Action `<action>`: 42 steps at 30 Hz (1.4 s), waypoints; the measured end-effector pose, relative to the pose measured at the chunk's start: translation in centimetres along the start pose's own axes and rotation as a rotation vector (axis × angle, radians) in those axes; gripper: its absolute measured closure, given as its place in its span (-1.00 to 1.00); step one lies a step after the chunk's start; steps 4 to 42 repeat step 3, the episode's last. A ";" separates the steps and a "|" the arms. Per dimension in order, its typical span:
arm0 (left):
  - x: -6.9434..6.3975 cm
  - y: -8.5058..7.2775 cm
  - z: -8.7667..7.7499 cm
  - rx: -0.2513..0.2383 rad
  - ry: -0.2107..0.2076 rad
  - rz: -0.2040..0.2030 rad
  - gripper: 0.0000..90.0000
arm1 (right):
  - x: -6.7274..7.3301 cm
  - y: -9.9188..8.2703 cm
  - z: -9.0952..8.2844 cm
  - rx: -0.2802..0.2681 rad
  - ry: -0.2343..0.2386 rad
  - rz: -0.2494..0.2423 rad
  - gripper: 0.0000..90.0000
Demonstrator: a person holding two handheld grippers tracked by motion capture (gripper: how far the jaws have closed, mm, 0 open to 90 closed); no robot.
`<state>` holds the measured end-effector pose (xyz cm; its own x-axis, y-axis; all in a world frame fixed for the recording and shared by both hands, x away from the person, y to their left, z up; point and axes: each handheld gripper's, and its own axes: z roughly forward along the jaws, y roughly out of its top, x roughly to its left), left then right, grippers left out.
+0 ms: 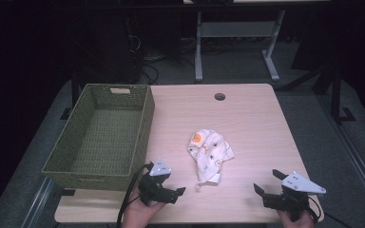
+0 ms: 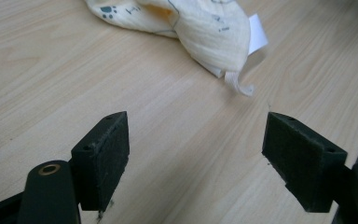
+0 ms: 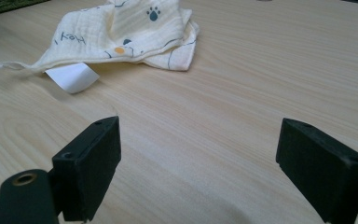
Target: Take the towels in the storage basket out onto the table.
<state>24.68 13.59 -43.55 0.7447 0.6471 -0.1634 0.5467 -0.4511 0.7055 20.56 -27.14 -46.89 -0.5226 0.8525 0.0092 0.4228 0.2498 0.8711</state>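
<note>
Both grippers, left (image 1: 164,183) and right (image 1: 278,187), jaws wide and empty, flank the crumpled printed cloth (image 1: 209,153); you're poised to approach, next pinching its near corner

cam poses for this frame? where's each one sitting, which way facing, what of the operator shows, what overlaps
High view: above the person's side, looking forward and down on the light wooden table; shows the green woven basket, both hands, the left gripper and right gripper.
Left gripper view: rides the left gripper, low over the table, jaws apart, facing the crumpled cream printed cloth.
Right gripper view: rides the right gripper, jaws apart, facing the same cloth.
Shared: both gripper views show the cloth's white tag.
</note>
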 end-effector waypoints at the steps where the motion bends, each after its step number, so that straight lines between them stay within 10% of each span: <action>1: 0.0 0.1 0.0 -0.004 -0.001 -0.007 -0.50 | 0.1 0.0 0.0 0.001 -0.001 0.001 -0.70; 42: 0.0 0.2 0.1 -0.011 0.000 -0.004 -0.51 | 0.1 0.0 -0.1 0.000 -0.001 -0.006 -0.70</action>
